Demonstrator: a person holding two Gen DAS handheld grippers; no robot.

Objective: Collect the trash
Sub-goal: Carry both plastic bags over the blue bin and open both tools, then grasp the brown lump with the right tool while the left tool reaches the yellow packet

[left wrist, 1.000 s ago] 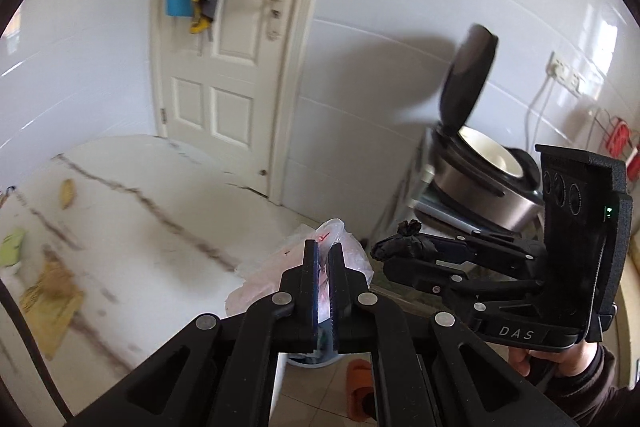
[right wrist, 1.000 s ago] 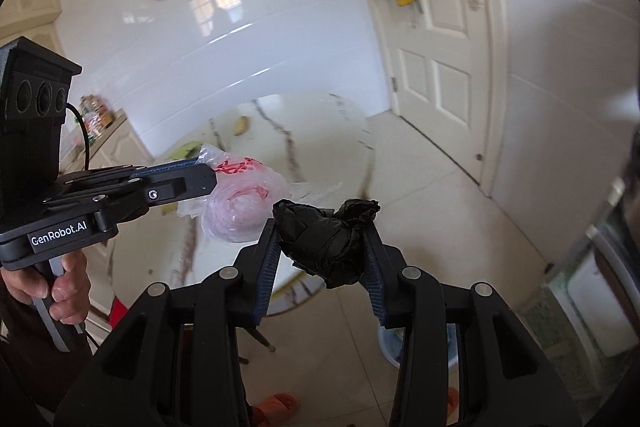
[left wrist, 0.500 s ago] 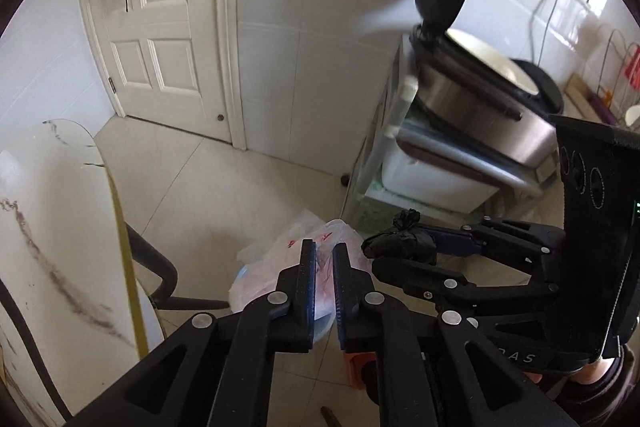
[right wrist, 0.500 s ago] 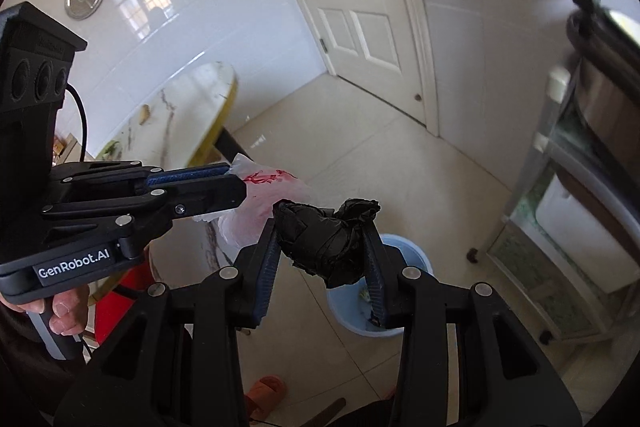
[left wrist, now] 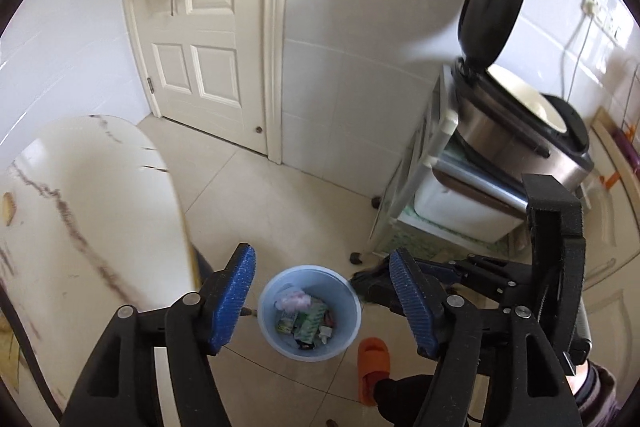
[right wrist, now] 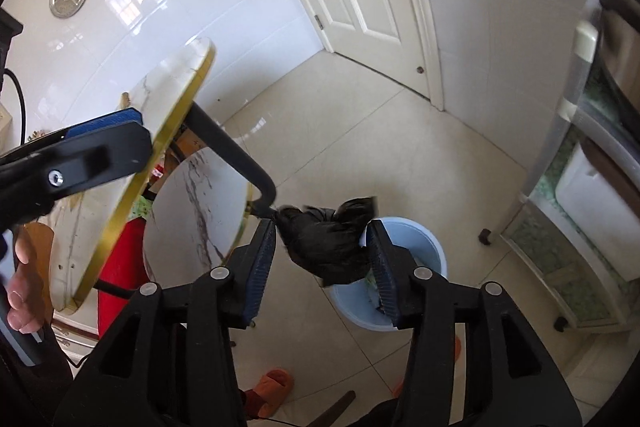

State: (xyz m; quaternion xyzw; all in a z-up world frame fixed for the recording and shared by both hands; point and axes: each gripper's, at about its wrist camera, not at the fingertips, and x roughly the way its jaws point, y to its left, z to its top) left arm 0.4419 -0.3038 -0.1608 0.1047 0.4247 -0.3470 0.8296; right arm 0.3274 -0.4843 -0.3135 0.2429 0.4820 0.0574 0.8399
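We are holding the left gripper [left wrist: 322, 301] with its jaws spread wide and nothing between the blue pads [left wrist: 234, 293]. It is hanging directly above the light blue bin [left wrist: 308, 311], which is standing on the tiled floor [left wrist: 280, 203] just beside the edge of the marble table [left wrist: 80, 211]. The bin is containing a pale pink bag [left wrist: 295, 301] and several green and white wrappers [left wrist: 306, 323].

We are keeping the right gripper [right wrist: 324, 251] clenched on a crumpled black bag [right wrist: 326, 243], with both pads pressing against its sides. In the right wrist view, the black bag is sitting above the bin [right wrist: 424, 243] and is covering part of the rim. In the left wrist view, the right gripper [left wrist: 360, 281] is reaching in from the right, its tip close to the bin's rim; the tip is blurring there.

An orange slipper [left wrist: 374, 367] is lying on the floor just beside the bin. A rice cooker [left wrist: 516, 131] with its lid raised is standing on a shelf unit [left wrist: 420, 195] near the wall. A white door [left wrist: 208, 27] is standing closed behind the table.
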